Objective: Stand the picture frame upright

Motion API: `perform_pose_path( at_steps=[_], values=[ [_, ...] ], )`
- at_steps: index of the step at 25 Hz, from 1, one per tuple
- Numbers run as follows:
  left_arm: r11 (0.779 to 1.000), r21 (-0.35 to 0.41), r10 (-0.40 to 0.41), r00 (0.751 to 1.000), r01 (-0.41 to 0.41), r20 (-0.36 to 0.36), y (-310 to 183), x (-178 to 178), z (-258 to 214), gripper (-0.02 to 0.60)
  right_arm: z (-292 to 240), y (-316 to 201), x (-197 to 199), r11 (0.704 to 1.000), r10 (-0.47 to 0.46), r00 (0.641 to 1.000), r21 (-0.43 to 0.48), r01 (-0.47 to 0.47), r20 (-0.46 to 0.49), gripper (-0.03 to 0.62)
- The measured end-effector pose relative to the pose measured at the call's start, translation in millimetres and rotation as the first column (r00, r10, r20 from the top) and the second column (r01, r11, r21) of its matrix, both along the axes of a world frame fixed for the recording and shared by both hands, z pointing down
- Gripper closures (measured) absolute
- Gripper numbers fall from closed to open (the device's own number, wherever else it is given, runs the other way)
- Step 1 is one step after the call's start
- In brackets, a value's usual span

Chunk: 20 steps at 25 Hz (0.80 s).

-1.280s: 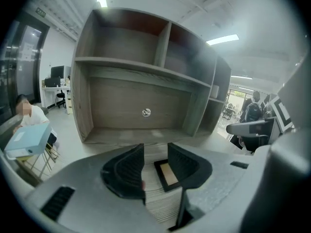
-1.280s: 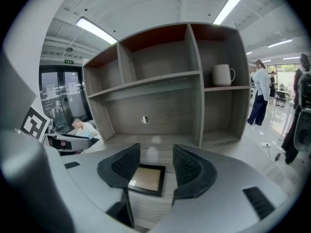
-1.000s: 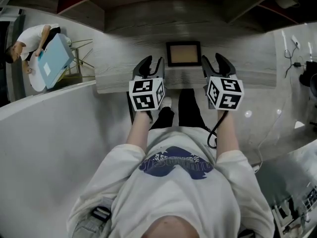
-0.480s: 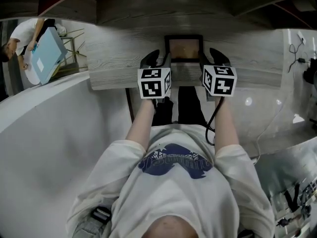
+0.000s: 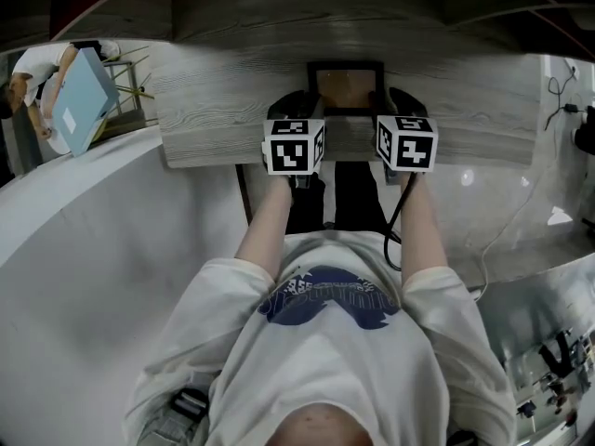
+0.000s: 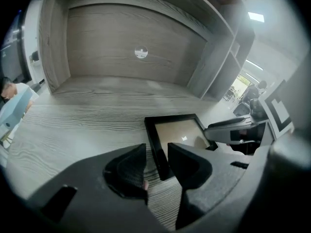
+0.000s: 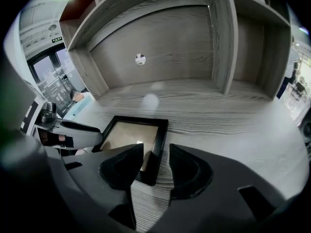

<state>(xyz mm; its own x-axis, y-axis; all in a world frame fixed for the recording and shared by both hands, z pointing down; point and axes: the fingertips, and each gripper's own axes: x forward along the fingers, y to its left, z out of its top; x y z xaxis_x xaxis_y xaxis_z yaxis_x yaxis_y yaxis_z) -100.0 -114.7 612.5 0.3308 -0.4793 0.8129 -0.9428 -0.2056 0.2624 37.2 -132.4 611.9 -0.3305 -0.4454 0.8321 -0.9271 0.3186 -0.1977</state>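
My left gripper point(image 6: 156, 155) stands with jaws apart, astride the left border of the picture frame point(image 6: 183, 132), with a gap visible at the pads. My right gripper point(image 7: 155, 153) has just been closing its jaws. They remain apart, astride the frame's right border. The frame lies flat, face up, on the grey wooden desk point(image 7: 228, 115).

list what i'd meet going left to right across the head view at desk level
blue board → left gripper → frame → right gripper (jaws have just been closing, frame's edge between them, not gripped yet)
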Motion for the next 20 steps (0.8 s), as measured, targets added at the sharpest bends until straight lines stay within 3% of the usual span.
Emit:
perform_pose_path(
  at_steps=[8,20],
  values=[
    [0.999,-0.032,-0.007,1.0,0.007,0.017,0.5,4.1,8.7,0.448,6.6,0.8,0.7,1.0,0.005,1.0,-0.022,-0.005,-0.001,0.439],
    [0.998,-0.049,-0.038,0.998,0.035,-0.054,-1.2,5.4,8.9,0.494,9.6,1.3,-0.4,0.995,0.086,0.989,-0.06,-0.08,0.12,0.501]
  ],
)
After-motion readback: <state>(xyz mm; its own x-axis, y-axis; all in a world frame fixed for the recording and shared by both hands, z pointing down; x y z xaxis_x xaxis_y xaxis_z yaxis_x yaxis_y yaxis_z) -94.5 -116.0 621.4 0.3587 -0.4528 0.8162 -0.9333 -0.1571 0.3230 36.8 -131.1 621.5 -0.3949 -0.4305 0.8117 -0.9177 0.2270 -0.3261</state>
